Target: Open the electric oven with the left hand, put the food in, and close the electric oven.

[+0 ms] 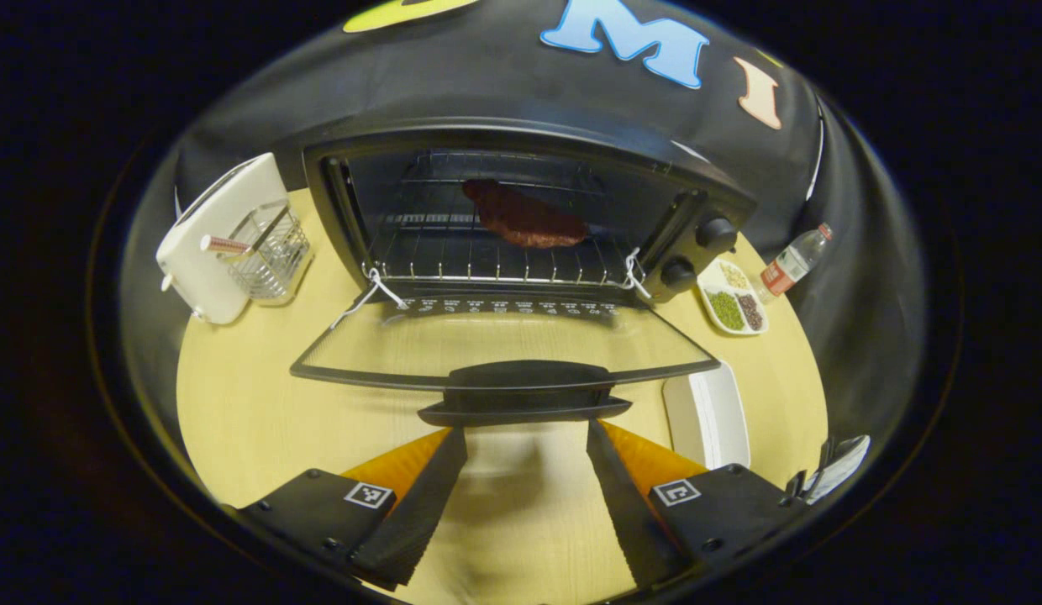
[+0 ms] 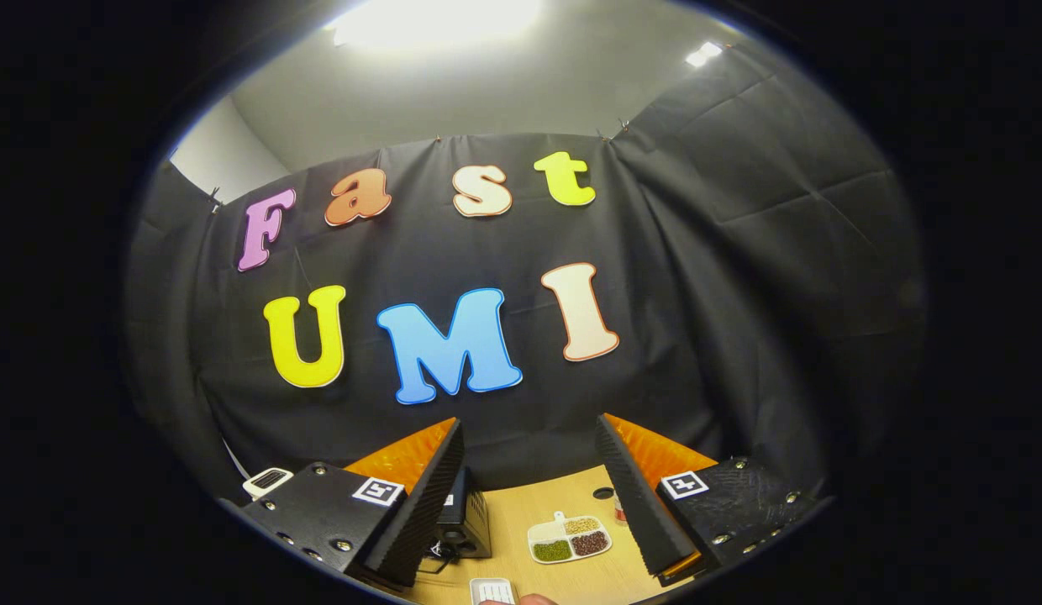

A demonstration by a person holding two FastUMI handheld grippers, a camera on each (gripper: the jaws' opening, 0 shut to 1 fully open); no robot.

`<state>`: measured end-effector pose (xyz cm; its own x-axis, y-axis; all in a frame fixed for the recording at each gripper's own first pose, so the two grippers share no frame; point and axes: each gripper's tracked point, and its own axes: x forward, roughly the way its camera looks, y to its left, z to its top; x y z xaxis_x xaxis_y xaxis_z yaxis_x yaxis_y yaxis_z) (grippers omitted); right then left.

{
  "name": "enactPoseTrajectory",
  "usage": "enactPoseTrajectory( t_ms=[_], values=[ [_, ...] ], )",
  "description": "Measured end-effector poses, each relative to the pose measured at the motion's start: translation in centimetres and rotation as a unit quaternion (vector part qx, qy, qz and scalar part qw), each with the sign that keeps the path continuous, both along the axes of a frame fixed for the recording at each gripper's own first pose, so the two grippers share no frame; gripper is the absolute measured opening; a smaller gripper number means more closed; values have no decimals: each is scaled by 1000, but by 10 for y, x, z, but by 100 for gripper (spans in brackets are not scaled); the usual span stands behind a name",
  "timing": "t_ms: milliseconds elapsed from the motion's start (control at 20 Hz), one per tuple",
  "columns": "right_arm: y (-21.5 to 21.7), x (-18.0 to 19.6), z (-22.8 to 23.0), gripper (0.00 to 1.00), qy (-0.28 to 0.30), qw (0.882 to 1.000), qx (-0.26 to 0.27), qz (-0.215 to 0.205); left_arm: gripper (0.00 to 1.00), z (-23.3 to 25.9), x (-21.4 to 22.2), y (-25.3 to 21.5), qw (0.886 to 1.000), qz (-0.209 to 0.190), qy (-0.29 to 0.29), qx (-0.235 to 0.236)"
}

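Note:
The black electric oven [image 1: 521, 151] stands open at the back of the table in the left gripper view, its glass door [image 1: 504, 344] folded down flat towards me. A dark red piece of food [image 1: 525, 220] lies on the wire rack [image 1: 487, 256] inside. My left gripper [image 1: 525, 437] is open just in front of the door handle [image 1: 525, 391], with nothing between its fingers. In the right gripper view my right gripper [image 2: 529, 437] is open and held high, facing the booth wall. A corner of the oven [image 2: 466, 525] peeks out behind its left finger.
A white appliance [image 1: 218, 235] with a wire basket [image 1: 269, 252] stands left of the oven. Right of the oven sit a divided dish of beans [image 1: 734, 298] and a bottle [image 1: 792, 262]. A white tray [image 1: 710, 412] lies near the front right.

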<state>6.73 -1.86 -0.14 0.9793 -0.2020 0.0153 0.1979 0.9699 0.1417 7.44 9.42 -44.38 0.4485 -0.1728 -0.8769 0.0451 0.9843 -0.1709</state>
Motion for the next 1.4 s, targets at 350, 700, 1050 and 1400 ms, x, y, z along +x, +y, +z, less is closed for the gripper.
enactPoseTrajectory(
  t_ms=[350, 700, 1050, 1400],
  values=[
    [-2, -3, -4, 95, 7, 1000, 24, -5, 97, 17, 9, 0, 1000, -1, -21, -10],
    [-15, -6, -9, 95, 10, 998, 52, -17, 97, 42, 29, 3, 998, 9, -57, -11],
    [-14, -7, -12, 95, 23, 999, 32, -15, 98, 76, 58, 8, 993, 36, -111, -28],
    [15, 6, -20, 95, 40, 998, 0, 50, 96, 196, 58, 9, 962, 60, -265, -13]
  ],
)
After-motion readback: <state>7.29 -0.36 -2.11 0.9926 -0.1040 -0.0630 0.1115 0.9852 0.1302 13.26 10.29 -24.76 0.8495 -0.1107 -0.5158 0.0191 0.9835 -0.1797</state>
